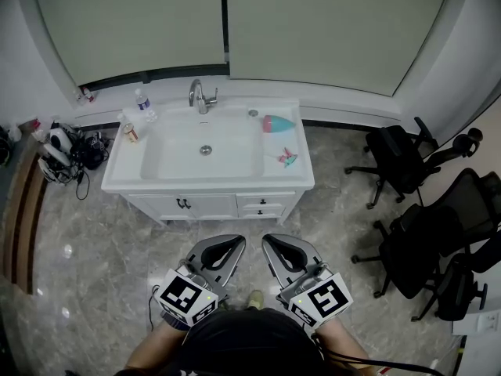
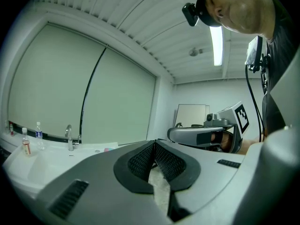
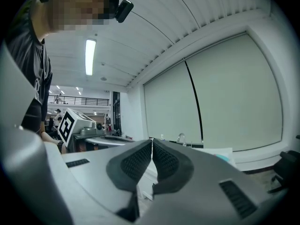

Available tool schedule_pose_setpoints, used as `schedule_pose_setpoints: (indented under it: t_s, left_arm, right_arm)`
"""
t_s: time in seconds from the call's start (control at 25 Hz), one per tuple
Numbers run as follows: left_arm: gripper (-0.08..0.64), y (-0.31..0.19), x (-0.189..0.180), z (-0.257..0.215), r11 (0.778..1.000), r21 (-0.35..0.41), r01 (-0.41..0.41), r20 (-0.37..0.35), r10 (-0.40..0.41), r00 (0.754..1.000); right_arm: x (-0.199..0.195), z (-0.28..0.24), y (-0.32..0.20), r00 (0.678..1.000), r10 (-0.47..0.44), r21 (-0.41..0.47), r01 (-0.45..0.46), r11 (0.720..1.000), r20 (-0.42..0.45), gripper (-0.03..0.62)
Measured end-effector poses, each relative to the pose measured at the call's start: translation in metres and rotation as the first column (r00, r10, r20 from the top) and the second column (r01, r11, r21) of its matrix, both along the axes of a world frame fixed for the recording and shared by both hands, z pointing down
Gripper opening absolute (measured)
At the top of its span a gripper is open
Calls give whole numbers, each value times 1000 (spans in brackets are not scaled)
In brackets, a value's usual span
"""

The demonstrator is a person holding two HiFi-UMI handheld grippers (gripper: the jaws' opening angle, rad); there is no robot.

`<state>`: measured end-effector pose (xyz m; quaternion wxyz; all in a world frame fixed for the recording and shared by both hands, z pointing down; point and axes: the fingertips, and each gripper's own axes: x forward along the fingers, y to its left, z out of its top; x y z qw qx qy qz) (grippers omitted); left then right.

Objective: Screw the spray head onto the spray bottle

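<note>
The teal and pink spray bottle lies on its side on the right of the white vanity top, far ahead of me. The small pink and teal spray head lies apart from it, nearer the front edge. My left gripper and right gripper hang side by side over the floor in front of the vanity, both shut with nothing between the pads. The left gripper view shows its jaws closed, with the right gripper beside them. In the right gripper view its jaws are closed too.
A basin with a faucet fills the vanity's middle. A water bottle and a small bottle stand at its left corner. Black office chairs crowd the right side. Cables and gear lie on the floor at left.
</note>
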<state>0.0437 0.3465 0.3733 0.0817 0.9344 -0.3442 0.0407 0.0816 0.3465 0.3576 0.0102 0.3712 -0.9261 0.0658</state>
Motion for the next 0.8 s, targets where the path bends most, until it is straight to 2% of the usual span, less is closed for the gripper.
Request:
schedule_pose_setpoints:
  t_s: [0.44, 0.8]
  left_arm:
    - [5, -34, 24, 9, 1000, -14, 18, 22, -17, 1000]
    - [5, -122, 25, 26, 996, -37, -80, -1, 80, 997]
  right_arm:
    - [34, 11, -32, 1000, 10, -13, -10, 1000, 19, 0]
    - [33, 27, -112, 996, 93, -41, -93, 995, -5, 1]
